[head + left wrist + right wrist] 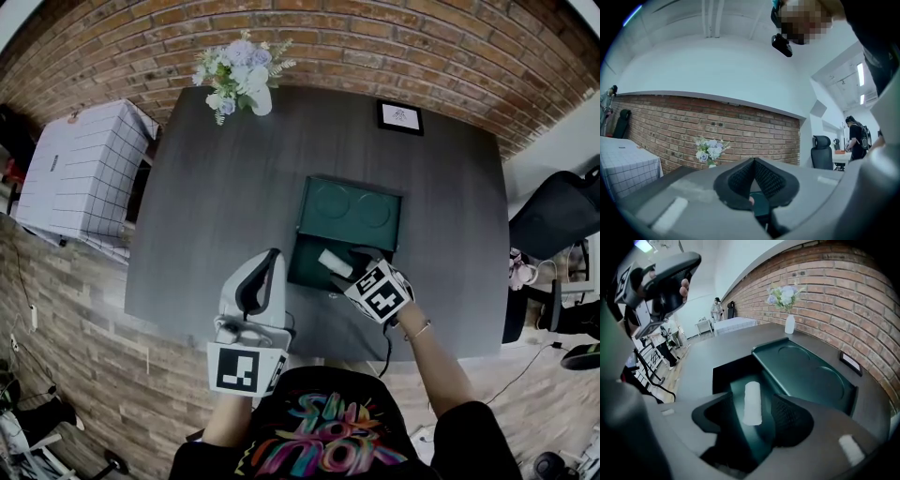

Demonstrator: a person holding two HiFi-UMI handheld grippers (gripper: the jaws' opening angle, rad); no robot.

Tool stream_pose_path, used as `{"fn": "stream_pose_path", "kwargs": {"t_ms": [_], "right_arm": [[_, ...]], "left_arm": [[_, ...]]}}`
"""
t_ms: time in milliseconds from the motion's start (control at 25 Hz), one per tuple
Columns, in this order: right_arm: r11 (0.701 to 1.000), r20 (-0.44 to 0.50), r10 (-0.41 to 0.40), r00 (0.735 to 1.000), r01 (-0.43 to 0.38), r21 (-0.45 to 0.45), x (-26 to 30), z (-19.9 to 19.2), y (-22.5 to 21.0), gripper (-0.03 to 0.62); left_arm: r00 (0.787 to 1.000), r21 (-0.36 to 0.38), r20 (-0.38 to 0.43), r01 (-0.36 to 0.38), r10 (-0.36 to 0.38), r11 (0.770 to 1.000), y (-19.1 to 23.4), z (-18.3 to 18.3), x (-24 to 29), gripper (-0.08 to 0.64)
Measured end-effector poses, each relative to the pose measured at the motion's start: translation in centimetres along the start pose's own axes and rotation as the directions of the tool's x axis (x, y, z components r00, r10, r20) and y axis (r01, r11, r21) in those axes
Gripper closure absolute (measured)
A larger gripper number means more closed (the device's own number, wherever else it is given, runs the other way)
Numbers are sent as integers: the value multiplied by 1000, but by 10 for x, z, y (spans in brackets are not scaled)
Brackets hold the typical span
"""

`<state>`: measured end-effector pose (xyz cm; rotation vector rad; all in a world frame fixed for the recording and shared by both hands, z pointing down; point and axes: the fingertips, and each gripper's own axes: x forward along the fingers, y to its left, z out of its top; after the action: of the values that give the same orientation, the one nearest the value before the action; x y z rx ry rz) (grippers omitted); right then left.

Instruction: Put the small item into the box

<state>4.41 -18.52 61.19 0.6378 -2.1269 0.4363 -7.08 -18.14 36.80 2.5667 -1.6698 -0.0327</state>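
Note:
A small white cylinder (335, 263) (752, 403) lies inside the lower half of an open dark green box (302, 272) (736, 386). The box's lid (352, 208) (801, 371), with two round hollows, lies flat behind it. My right gripper (346, 268) (751, 423) reaches into the box, open, with the cylinder between its jaws and a gap showing on each side of it. My left gripper (272, 255) (753, 161) hangs over the table's near edge, left of the box, its pads meeting and nothing held.
The box sits on a dark table (216, 187). A white vase of flowers (242, 75) and a small framed picture (400, 116) stand at the far edge. A table with a checked cloth (80, 173) is at the left, a black office chair (558, 211) at the right.

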Motion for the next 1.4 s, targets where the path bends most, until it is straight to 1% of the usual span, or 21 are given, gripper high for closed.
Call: {"fn": "stream_pose_path", "kwargs": {"t_ms": [160,320,400,560,600,680,800,920,1000,1040,1120,1200,1280,1400], "right_arm": [[999,91,-22,996,20,28,-29,15,-1,340],[996,209,-70,975,58,61,-70,35,-6,341],[994,270,-103,957,86,75,-96,45,-8,345],[983,382,-181,906,154,100,-148,65,-18,351],[979,405,-200,892,172,106,-161,69,-20,355],[970,458,-244,855,210,125,-188,77,-24,397],[952,541,-305,784,257,165,-232,87,-28,432],[936,617,-352,704,279,215,-272,88,-27,463],[922,650,-385,656,299,244,-295,86,-25,490],[915,658,-401,637,314,254,-303,83,-25,503],[899,664,-433,610,344,271,-317,75,-25,519],[884,668,-463,583,361,297,-328,66,-27,543],[868,669,-491,558,375,324,-338,58,-29,552],[845,662,-528,533,413,341,-347,50,-30,581]], "left_arm": [[1000,-16,9,22,-22,1000,-5,4,0,558],[999,-16,24,38,-37,999,-9,11,0,558],[998,-20,32,51,-51,998,-11,16,0,558],[996,-5,47,76,-75,997,-16,27,2,558],[995,-3,49,82,-82,997,-17,29,2,558],[994,-5,54,95,-94,995,-21,33,1,558],[992,-5,64,113,-112,994,-29,38,0,558],[989,0,64,131,-131,991,-37,38,-1,558],[988,13,60,143,-143,990,-41,38,-2,558],[987,20,56,150,-151,989,-43,37,-2,558],[985,27,49,162,-164,986,-48,35,-3,558],[984,34,47,170,-172,985,-53,36,-2,558],[983,42,51,176,-178,983,-55,39,-1,558],[983,49,49,174,-177,983,-53,40,-2,558]]}}
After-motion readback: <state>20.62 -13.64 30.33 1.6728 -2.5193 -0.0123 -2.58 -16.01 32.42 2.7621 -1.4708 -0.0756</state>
